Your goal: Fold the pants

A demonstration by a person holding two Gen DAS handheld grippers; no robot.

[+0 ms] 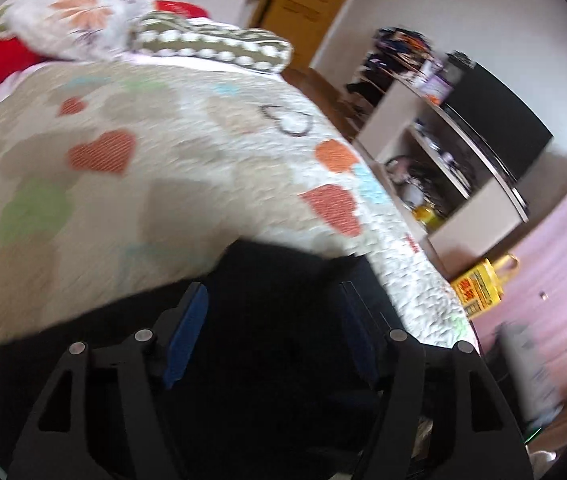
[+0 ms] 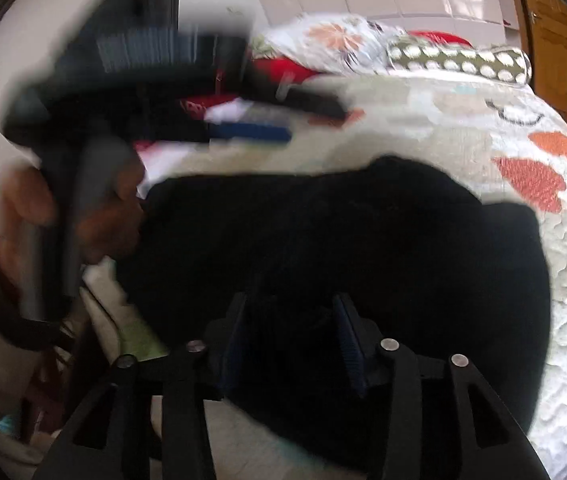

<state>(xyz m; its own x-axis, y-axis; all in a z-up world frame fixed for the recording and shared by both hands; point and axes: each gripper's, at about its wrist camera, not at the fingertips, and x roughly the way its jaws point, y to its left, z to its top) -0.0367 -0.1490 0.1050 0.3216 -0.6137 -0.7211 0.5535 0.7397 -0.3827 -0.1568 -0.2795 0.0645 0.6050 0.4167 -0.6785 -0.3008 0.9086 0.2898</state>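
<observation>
Across the quilted bed (image 2: 463, 128), black pants (image 2: 363, 232) are lying directly beneath both hand-held grippers, the right hand-held gripper (image 2: 291, 336) and left hand-held gripper (image 1: 271, 328) each hovering with fingers spread.

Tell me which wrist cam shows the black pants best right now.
Right wrist. The black pants fill mid-frame there, with the far edge outlined against the quilt, though blurred. The left wrist view shows only a dark mass around its own jaws, cut off by the frame's lower edge.

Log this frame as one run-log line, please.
stage: mid-fold | item: black pants on quilt | left gripper: open over pants | right gripper: open, cloth between fingers, grip unclear | image: motion-blurred
</observation>
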